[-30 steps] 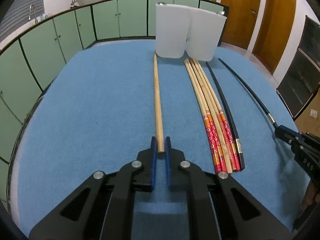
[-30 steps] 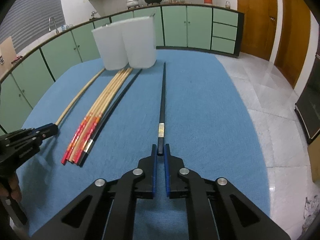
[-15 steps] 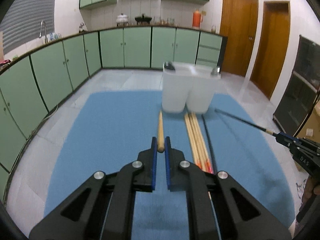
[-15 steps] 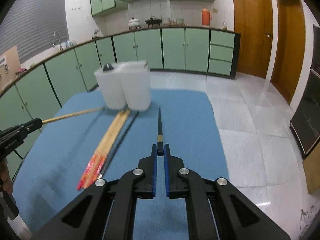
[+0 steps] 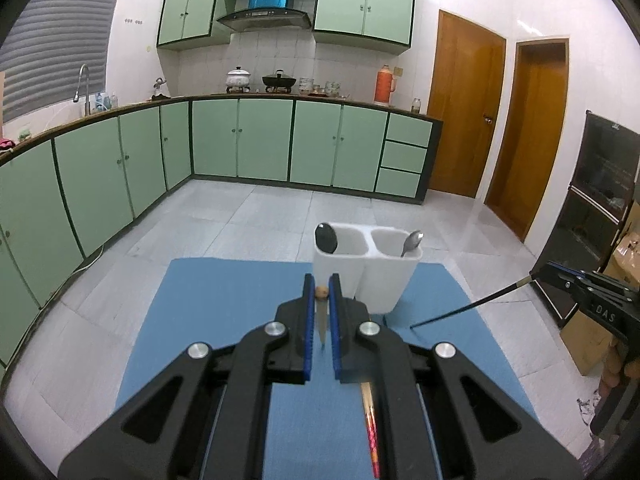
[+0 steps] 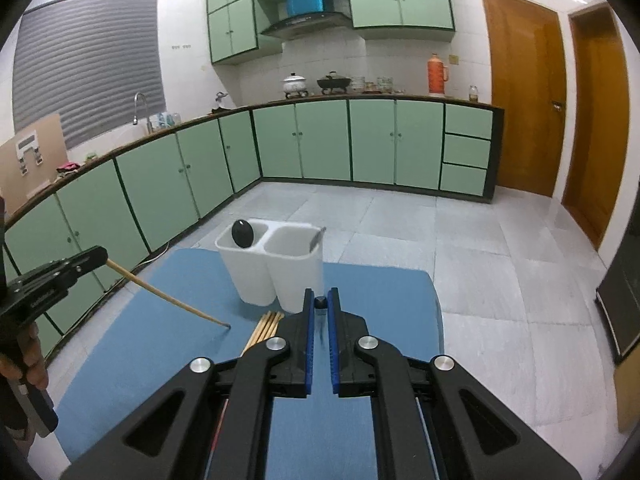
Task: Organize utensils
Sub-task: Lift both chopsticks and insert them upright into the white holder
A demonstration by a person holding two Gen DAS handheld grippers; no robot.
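Each gripper pinches one chopstick by its thick end, lifted above the blue mat.

The left gripper holds the wooden chopstick, the right gripper the black chopstick; both seem light, stiff and slippery, so an end grip may let them swing near the white holder.

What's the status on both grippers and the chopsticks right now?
Left gripper shut on wooden chopstick, tip down on blue mat. Right gripper shut on black chopstick. White holder ahead, a spoon in each compartment; nothing blocking.
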